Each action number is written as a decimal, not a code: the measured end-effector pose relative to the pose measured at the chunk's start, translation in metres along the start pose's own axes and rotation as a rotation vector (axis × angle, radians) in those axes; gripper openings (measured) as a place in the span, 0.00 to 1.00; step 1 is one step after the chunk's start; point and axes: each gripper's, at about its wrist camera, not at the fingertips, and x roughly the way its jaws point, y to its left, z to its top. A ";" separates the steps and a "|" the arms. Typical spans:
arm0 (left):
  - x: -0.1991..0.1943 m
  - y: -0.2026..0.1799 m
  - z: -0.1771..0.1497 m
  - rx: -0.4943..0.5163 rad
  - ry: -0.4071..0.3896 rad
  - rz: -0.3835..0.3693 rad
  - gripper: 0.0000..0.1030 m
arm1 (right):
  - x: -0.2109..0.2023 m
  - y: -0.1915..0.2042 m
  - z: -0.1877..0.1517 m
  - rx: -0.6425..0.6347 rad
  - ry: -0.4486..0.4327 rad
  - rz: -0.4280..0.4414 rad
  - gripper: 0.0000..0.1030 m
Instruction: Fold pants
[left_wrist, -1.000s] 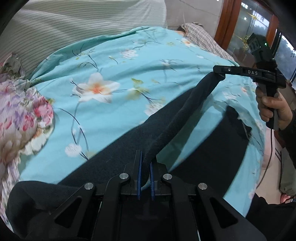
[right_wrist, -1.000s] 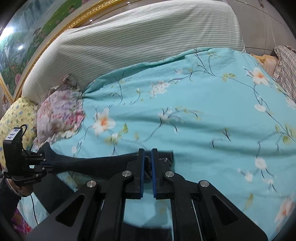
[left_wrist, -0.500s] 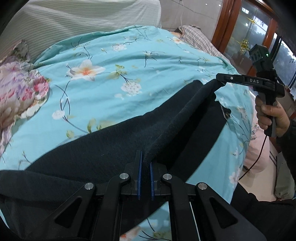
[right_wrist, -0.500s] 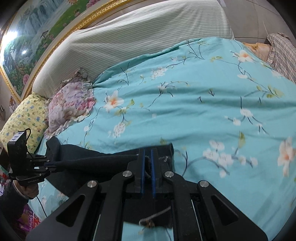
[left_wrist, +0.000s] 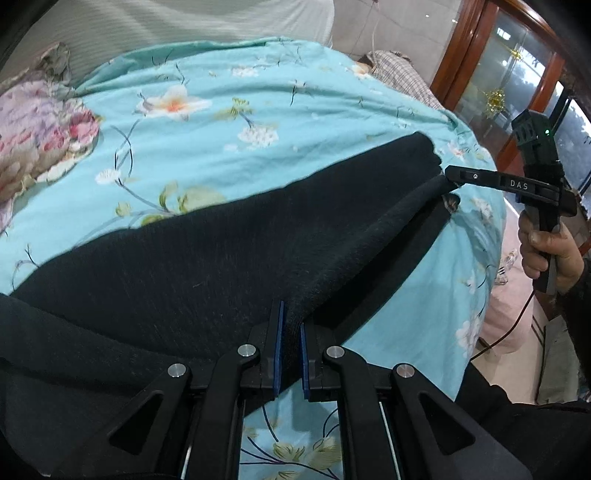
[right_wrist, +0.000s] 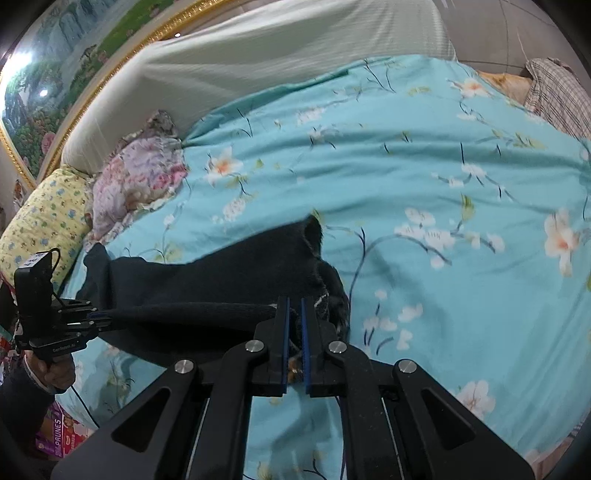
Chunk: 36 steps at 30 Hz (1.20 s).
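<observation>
Dark navy pants (left_wrist: 221, 258) lie across a turquoise flowered bedspread (left_wrist: 258, 122), one layer folded over another. My left gripper (left_wrist: 290, 314) is shut on the near edge of the pants. My right gripper (right_wrist: 293, 308) is shut on the other end of the same edge, beside the waistband (right_wrist: 325, 280). The edge is stretched taut between them. The right gripper also shows in the left wrist view (left_wrist: 452, 173), the left gripper in the right wrist view (right_wrist: 96, 317).
Flowered pillows (right_wrist: 140, 177) and a yellow pillow (right_wrist: 44, 218) lie at the bed's head by a striped headboard (right_wrist: 258, 55). A plaid cloth (right_wrist: 554, 92) lies at the far side. The bed edge and the floor (left_wrist: 517, 314) are at the right.
Both grippers have carried the held edge lower and nearer the bed. The upper layer of the pants now lies spread over the lower one, with the fabric flatter on the bedspread.
</observation>
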 end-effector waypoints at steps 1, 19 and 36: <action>0.002 0.001 -0.002 -0.004 0.003 0.000 0.07 | 0.002 0.000 -0.002 -0.006 0.006 -0.012 0.06; 0.001 0.011 -0.027 -0.167 -0.007 -0.092 0.38 | 0.007 0.011 -0.012 -0.059 0.042 -0.162 0.37; -0.070 0.107 -0.054 -0.545 -0.124 0.093 0.55 | 0.002 0.077 0.007 -0.088 -0.057 0.038 0.42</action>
